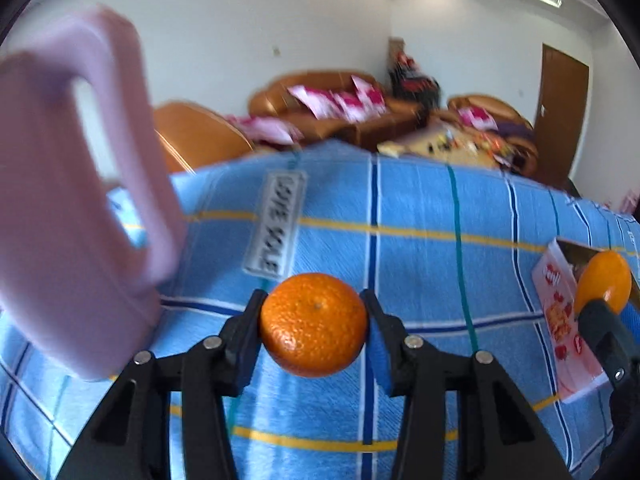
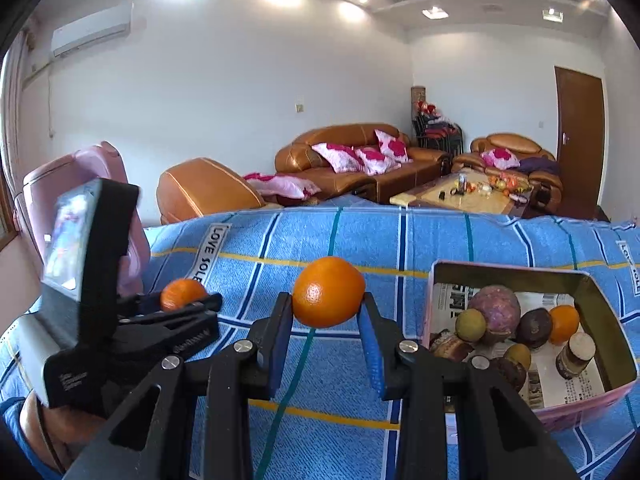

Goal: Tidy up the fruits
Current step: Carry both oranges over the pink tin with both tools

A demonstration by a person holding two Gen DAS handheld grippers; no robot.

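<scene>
The left gripper (image 1: 314,322) pinches a tangerine (image 1: 314,324) squarely between its two black fingers (image 1: 244,332), the pads pressing on the fruit's left and right sides, its stem dimple facing the camera; the fruit hangs above the blue checked cloth (image 1: 420,208), though how far it is off the cloth cannot be told. The right gripper (image 2: 326,312) likewise clamps an orange (image 2: 328,292) between its fingers (image 2: 280,320), the fruit sitting at the very tips and bulging above them. In the right wrist view the left gripper shows at the left, side on, with its tangerine peeking out beyond the tips; in the left wrist view the right one's orange shows at the far right edge, in front of a pink box. That box (image 2: 624,356), an open pink tin lined with newspaper, stands on the cloth just to the right of the right gripper. Inside it lie a large purple round fruit (image 2: 496,306), a greenish-yellow one (image 2: 471,325), dark brown ones (image 2: 534,328), a small orange (image 2: 564,322) against the far side, and a small jar (image 2: 576,354) with a pale lid. A pink container (image 1: 60,216) with an open loop handle stands at the left, blurred, close beside the left gripper.
</scene>
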